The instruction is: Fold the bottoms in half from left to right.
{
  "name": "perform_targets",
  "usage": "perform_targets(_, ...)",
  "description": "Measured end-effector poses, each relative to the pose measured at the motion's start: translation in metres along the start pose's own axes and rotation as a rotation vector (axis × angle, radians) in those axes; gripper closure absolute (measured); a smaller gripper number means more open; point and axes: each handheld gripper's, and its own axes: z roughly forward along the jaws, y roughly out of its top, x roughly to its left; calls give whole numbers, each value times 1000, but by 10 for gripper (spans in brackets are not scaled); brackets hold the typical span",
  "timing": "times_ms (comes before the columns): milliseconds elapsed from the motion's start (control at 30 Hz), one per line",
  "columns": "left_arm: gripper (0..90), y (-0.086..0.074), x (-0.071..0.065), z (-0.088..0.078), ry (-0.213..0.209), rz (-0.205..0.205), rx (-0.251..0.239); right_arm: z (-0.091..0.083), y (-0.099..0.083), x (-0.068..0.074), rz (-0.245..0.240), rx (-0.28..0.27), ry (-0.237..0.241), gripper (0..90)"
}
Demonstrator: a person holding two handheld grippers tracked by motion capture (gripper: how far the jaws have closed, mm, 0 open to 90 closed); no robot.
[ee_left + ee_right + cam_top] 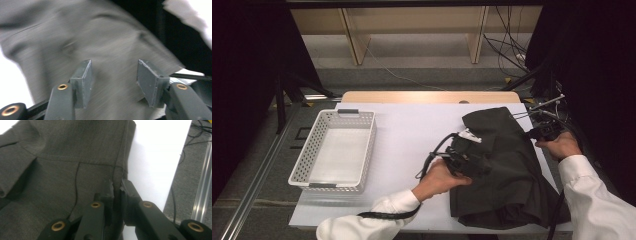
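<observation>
A white-topped bench (412, 135) carries everything, and the dark grey garment (507, 170) serves as the landmark: it lies crumpled over the bench's right half, reaching from near the far edge to the near edge. In the right gripper view the garment (62, 170) shows stitched seams and a folded hem, with bare white bench beyond its edge.

A white perforated basket (334, 150) stands well apart from the garment, on the bench's left side.

The left gripper (467, 160) rests over the garment's left edge, held in a hand with a white sleeve. In the left gripper view its fingers (82, 82) stand apart and released, nothing pinched between them, with blurred grey cloth (105, 50) just beyond.

The right gripper (544, 132) sits at the garment's far right edge. In the right gripper view its fingers (110, 190) are clenched on a fold of the cloth beside a seam, the pads nearly meeting with fabric caught between them.
</observation>
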Motion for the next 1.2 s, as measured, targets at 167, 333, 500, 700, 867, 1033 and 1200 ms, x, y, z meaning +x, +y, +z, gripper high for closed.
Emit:
perform_targets(167,384,-15,24,-13,62,-45,8,3,-1,-8,13,-5,-37,820)
perform_targets(333,348,-31,36,-18,90,-66,26,18,-10,-19,15,57,-177,900)
perform_targets(500,339,-42,45,-16,99,-88,42,10,-24,-22,77,-11,-63,900)
perform_targets(700,327,-52,51,-20,112,-106,54,-7,-34,-17,96,-43,20,643)
perform_targets(867,301,-59,55,-28,122,-111,49,-15,-53,-6,72,-48,46,481)
perform_targets(1033,276,-67,61,-39,137,-119,48,-21,-79,-4,106,-36,68,389)
perform_targets(1200,262,-72,63,-44,144,-126,51,-18,-107,-5,120,-28,147,363)
